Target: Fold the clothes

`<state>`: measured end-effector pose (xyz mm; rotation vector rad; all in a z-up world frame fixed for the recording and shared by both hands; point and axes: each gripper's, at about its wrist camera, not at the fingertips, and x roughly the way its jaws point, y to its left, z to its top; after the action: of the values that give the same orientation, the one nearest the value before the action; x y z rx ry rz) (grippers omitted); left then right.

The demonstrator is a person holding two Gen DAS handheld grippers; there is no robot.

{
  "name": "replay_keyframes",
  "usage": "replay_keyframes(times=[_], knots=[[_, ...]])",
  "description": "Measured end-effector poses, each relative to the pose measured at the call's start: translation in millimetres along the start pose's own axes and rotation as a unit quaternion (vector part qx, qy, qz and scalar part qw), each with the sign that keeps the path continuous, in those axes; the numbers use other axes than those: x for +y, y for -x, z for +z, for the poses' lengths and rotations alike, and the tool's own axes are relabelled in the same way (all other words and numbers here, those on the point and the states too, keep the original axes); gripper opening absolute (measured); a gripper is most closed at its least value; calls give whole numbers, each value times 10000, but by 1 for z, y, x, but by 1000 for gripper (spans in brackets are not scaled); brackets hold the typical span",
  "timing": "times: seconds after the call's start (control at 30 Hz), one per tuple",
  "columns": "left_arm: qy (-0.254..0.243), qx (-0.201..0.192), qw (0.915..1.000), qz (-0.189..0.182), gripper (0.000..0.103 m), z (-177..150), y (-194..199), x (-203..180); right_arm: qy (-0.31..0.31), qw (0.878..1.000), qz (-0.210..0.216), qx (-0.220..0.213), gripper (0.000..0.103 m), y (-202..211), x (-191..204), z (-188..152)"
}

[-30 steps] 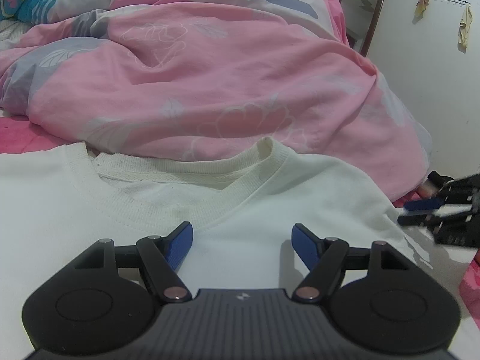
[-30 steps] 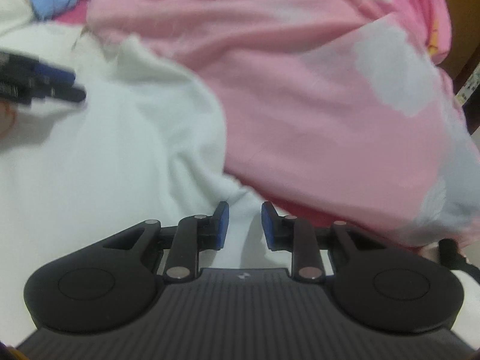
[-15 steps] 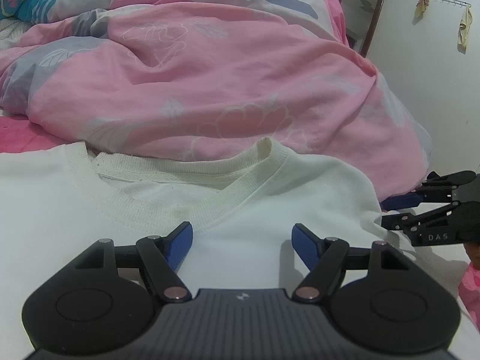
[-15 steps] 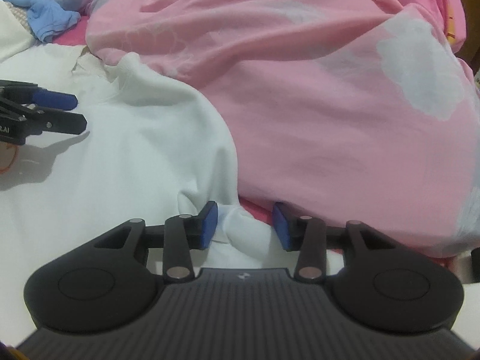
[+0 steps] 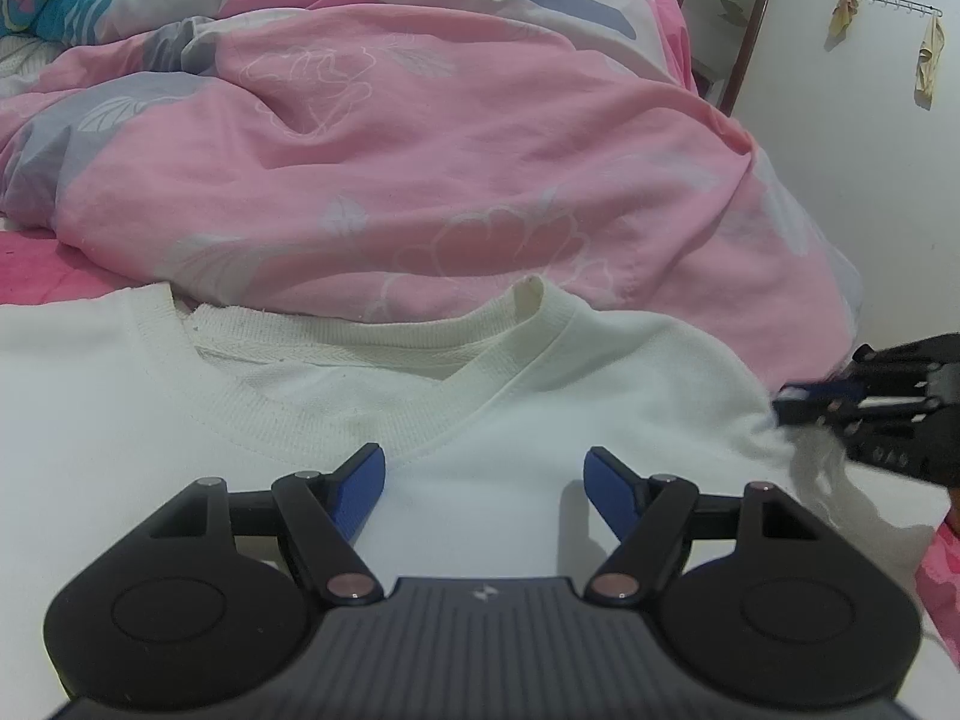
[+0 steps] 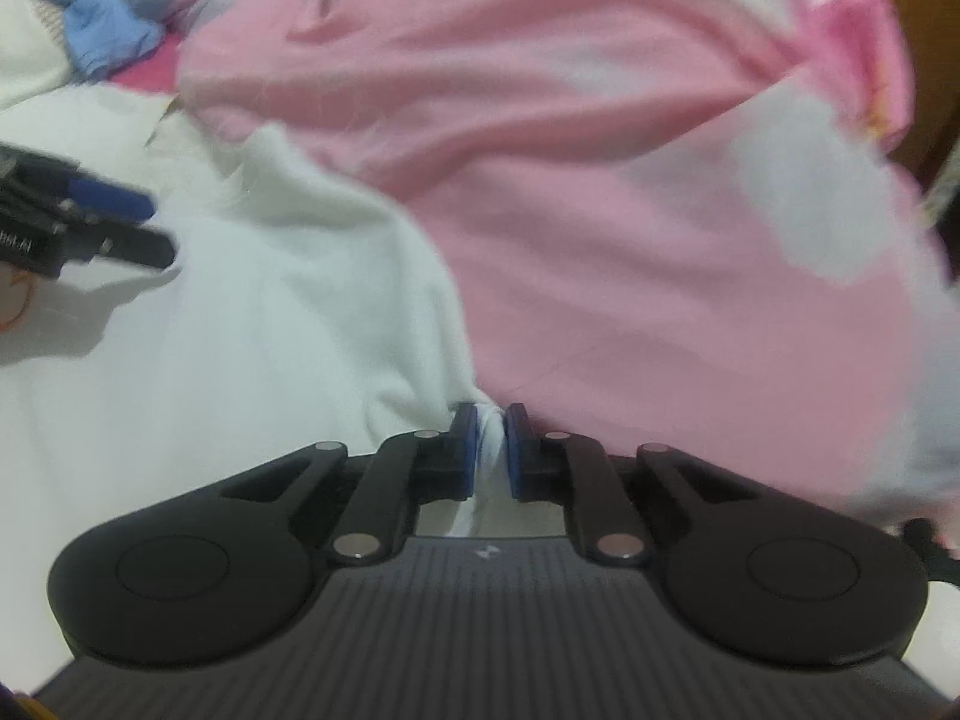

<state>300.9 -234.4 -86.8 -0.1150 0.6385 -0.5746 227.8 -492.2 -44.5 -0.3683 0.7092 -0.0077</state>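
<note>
I'm seeing my whole right wrist view smearing, so the pink quilt (image 6: 630, 180) is losing its print. The white sweatshirt (image 5: 630, 396) is running off the left edge, its far hem hiding under that quilt. My right gripper (image 5: 786, 405) is blurring at the frame edge, its body cut off. 2 items hanging on the wall rack (image 5: 894, 0) are too small to identify.

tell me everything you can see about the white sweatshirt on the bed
The white sweatshirt lies flat, front up, soft knit with a ribbed cream collar toward the pink duvet, which overlaps its top edge. The right hand-held gripper, just closed, pinches its bunched shoulder edge; the left hand-held gripper hovers open below the collar.
</note>
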Motion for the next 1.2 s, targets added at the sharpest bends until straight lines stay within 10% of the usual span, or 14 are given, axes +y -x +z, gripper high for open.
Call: replay_keyframes(times=[0.2,0.43,0.57,0.9,1.2], knots=[[2,-2,10000,-4,75,0,0,0,-174,9973,-681,-203,10,-5,-11,-5],[11,-7,10000,-16,75,0,0,1,-2044,9728,-989,-451,25,-6,-69,-11],[21,-7,10000,-23,75,0,0,1,-3353,9286,-1413,-726,28,32,-127,-32],[23,-3,10000,-28,75,0,0,1,-6098,7404,-2206,-1770,41,181,-245,-170],[17,-7,10000,-25,75,0,0,1,-6814,6961,-1815,-1347,41,158,-257,-216]])
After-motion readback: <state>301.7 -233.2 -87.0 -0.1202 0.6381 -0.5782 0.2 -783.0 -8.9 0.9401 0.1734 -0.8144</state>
